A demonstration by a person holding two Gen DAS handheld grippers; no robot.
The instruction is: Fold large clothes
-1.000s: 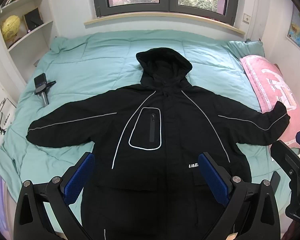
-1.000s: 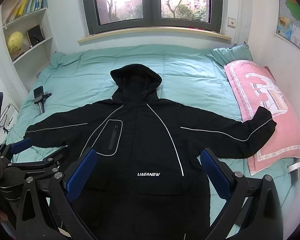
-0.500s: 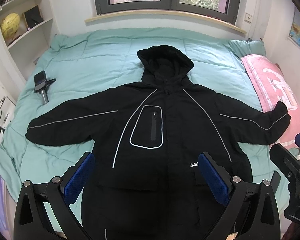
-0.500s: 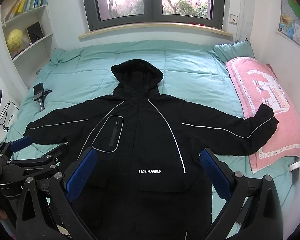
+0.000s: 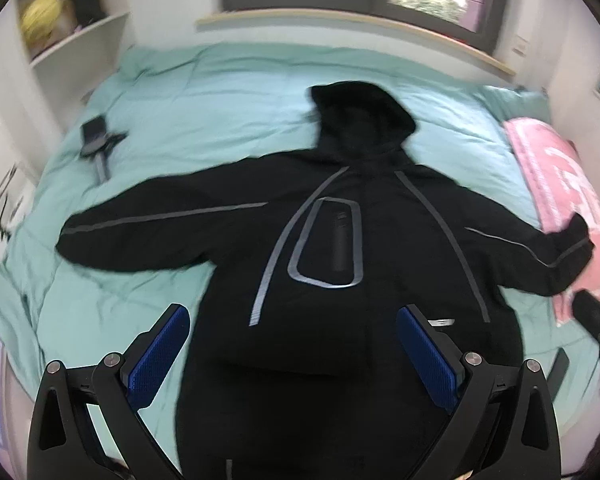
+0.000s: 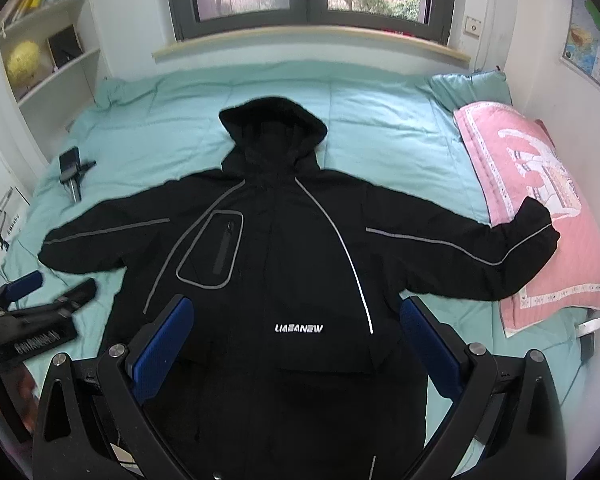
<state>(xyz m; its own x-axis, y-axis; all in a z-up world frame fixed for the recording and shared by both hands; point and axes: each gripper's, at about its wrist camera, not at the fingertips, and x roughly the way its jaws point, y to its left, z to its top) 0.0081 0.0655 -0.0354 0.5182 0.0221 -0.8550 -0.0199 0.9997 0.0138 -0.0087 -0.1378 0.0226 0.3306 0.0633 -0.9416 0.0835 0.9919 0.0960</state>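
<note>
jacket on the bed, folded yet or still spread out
Spread out: the jacket lies flat, front up, both sleeves stretched sideways, hood up top.

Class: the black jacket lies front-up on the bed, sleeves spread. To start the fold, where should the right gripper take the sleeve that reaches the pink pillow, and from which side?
Probably at the cuff of the black jacket: it is the sleeve's free end, lying on the pink pillow. Come from the pillow side with the right gripper, jaws open across the cuff.
</note>
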